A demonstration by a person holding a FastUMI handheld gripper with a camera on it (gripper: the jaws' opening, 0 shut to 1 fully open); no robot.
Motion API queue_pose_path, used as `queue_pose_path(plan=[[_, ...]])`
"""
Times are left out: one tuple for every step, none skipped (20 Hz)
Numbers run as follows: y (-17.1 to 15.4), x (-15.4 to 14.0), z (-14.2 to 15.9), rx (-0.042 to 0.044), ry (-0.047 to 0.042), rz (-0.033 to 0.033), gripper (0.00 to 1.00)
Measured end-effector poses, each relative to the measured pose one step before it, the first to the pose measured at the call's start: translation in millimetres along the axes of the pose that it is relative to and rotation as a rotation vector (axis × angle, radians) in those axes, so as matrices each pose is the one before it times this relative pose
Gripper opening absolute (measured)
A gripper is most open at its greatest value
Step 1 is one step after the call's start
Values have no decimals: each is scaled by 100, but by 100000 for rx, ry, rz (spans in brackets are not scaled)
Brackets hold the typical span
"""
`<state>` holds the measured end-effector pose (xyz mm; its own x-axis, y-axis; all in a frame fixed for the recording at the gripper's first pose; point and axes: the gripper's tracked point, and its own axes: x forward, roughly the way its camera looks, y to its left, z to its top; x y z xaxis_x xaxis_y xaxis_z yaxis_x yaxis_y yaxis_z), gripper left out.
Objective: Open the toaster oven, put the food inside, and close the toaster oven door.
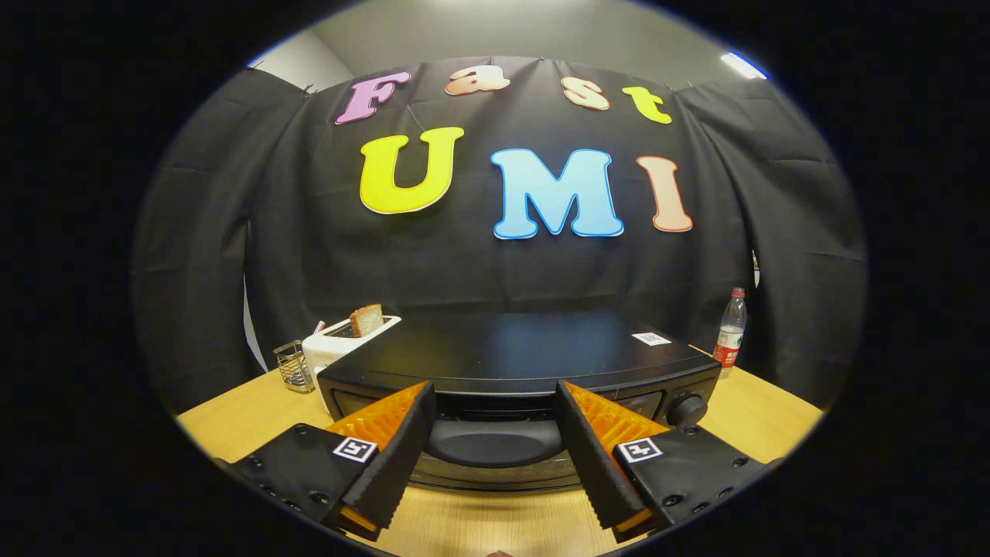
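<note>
Evidently, the toaster oven sat on the wooden table, a rigid, heavy body unlikely to shift. Its door handle, a smooth stiff bar, lay between the spread fingers and looked like the proper grasp point. The gripper was held level and wide open, gripping nothing, fingers flanking the handle.

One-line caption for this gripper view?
Open hand-held gripper straddles the black toaster oven door's handle, door closed, on the wooden table.
</note>
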<state>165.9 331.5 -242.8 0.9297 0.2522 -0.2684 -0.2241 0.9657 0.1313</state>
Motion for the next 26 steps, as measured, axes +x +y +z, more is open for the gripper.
queue_pose_path(plan=[[-98,-145,-280,403,112,1,97],[4,-404,-130,17,628,-100,97],[38,-434,-44,-208,-73,-124,97],[-4,-570,-209,-223,507,-61,97],[5,-550,-367,78,236,-9,97],[-4,-645,-271,5,725,120,97],[71,-549,-378,-62,448,43,97],[1,-552,-363,-19,798,-7,97],[-23,-398,-299,218,705,-17,97],[21,-338,-263,578,633,-43,97],[-7,-365,-369,424,794,9,97],[34,-362,-265,216,609,-20,97],[8,-325,-355,-188,826,32,97],[49,-311,-386,-39,961,-141,97],[13,-364,-500,409,1202,-147,97],[60,-324,-458,-784,743,-321,98],[147,-441,-470,-1608,1289,-260,98],[0,-244,-338,-630,854,-226,98],[-110,-378,-623,50,1198,-61,98],[-37,-275,-552,501,1020,-66,98],[29,-312,-608,1245,2020,104,98],[80,-247,-425,901,940,-9,98],[127,-123,-670,-153,1933,295,98],[-14,-257,-357,-470,385,161,98],[28,-187,-469,-430,1316,181,98],[-92,-158,-643,-717,669,-47,98]])
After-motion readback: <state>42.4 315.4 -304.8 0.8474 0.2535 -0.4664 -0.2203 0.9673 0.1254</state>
